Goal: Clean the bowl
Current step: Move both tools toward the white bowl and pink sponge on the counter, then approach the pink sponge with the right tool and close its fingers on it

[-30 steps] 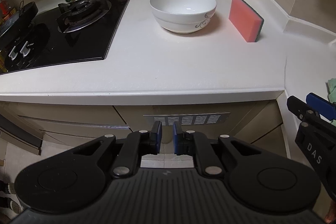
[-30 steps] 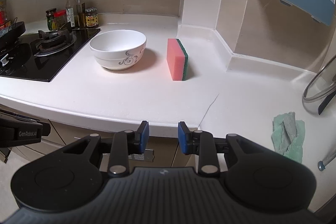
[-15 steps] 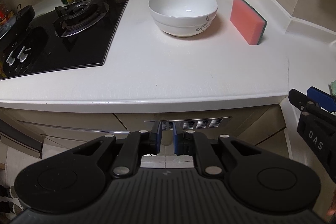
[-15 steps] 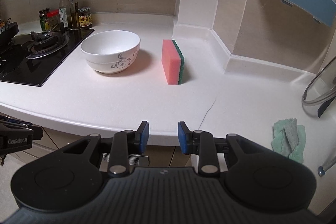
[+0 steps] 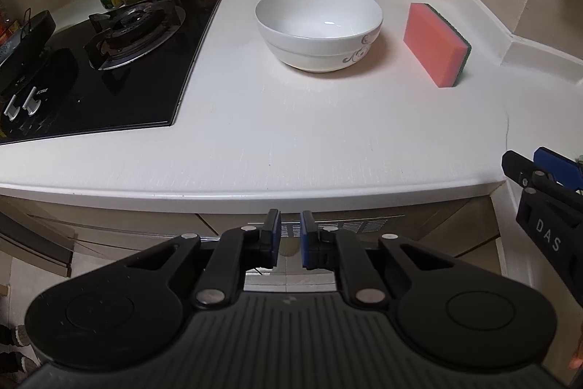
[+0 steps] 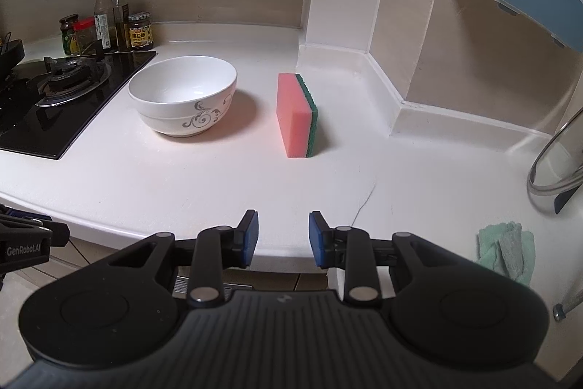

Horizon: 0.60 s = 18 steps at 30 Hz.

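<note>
From the left wrist view, the bowl (image 5: 319, 28) stands upright on the tabletop (image 5: 291, 133), between the stove (image 5: 109, 61) and the sponge (image 5: 435, 44), which stands on its long edge just beside the bowl, not touching. The bowl looks like glazed ceramic: stiff, smooth, likely slippery and breakable, so the rim is probably the best place to pinch. The left claw (image 5: 289, 237) hangs short of the tabletop edge, well away from the bowl, its jaws parted by a narrow gap and empty. From the right wrist view, the bowl (image 6: 182, 95) sits left of the sponge (image 6: 297, 115), which should be soft, light and easy to squeeze across its thickness. The right claw (image 6: 283, 237) hovers over the tabletop edge, jaws moderately apart, holding nothing.
</note>
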Available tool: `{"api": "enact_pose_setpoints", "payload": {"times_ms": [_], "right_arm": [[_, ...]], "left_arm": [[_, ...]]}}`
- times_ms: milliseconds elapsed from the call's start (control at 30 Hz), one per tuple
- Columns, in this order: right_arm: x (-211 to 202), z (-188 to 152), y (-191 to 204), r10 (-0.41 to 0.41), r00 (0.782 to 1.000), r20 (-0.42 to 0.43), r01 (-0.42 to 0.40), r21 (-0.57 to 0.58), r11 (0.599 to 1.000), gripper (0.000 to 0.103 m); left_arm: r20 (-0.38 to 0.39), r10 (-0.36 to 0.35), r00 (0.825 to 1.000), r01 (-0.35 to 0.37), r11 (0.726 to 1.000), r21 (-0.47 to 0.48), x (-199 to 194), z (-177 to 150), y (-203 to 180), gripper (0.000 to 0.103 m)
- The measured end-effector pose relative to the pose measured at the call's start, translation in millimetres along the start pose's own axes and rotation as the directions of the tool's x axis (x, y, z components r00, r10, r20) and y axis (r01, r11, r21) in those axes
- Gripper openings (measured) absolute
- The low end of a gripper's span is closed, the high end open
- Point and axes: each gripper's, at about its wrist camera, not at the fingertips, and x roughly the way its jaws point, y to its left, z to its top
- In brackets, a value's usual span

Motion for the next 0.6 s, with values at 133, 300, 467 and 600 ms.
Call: {"api": "enact_pose_setpoints", "payload": {"times_ms": [133,300,467,600], "right_arm": [[6.6,5.2,-0.5,-0.002,1.0,-0.005,0.002,0.002,1.0,0.025],[15.7,11.7,0.0,-0.004,1.0,-0.011,0.004,0.003,1.0,0.025],[25.5,19.4,0.5,-0.01,1.0,-0.015,0.01,0.005,1.0,0.025],[32.8,24.4,0.9,-0.017,1.0,-0.02,0.017,0.01,1.0,0.025]], "left_arm": [[-0.004,-0.001,1.0,0.001,1.0,0.002,5.9,7.2,0.4,0.011],[-0.006,-0.003,1.0,0.004,1.0,0.005,12.7,15.8,0.7,0.011],[-0.008,-0.006,1.0,0.006,1.0,0.008,19.0,25.0,0.8,0.011],[-0.013,-0.008,1.0,0.008,1.0,0.009,24.7,32.4,2.0,0.011]]}}
